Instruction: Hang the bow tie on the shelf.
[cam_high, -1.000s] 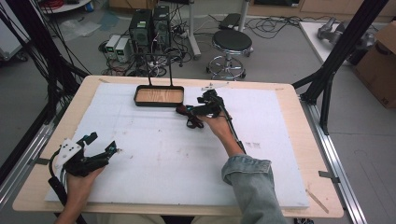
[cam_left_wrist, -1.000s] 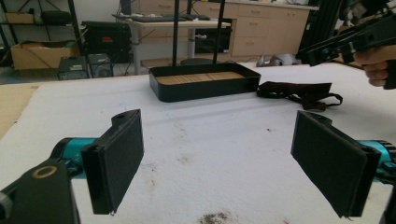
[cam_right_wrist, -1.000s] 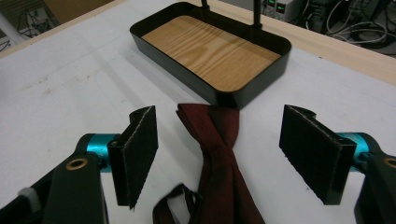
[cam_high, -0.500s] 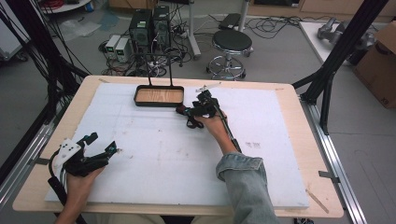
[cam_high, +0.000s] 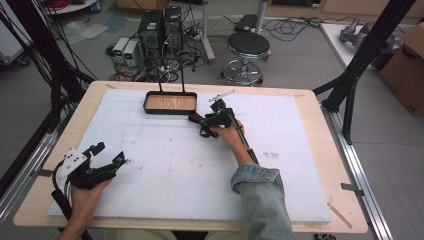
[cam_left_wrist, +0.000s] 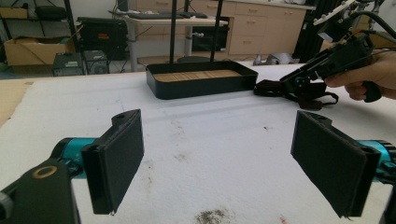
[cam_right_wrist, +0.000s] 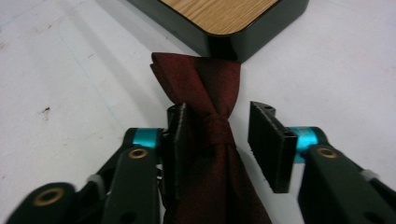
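White foam board covers the table; beside the black tray (cam_right_wrist: 243, 28) lies a dark red bow tie (cam_right_wrist: 205, 121). Right gripper (cam_right_wrist: 219, 128) straddles its knot, jaws parted, perhaps touching one side. Close squarely on the knot. Left gripper (cam_left_wrist: 219, 163) waits agape, far from the tray.

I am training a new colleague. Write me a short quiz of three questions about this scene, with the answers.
1. True or false: the bow tie lies inside the black tray.
2. Which tongs stand around the knot of the bow tie: A, the left tongs, or B, the right tongs?
3. Fill in: the floor of the tray looks like ____.

Key:
1. False. It lies on the white board, beside a corner of the tray.
2. B. The jaws are on both sides of the knot, with a gap at one side.
3. Wood.
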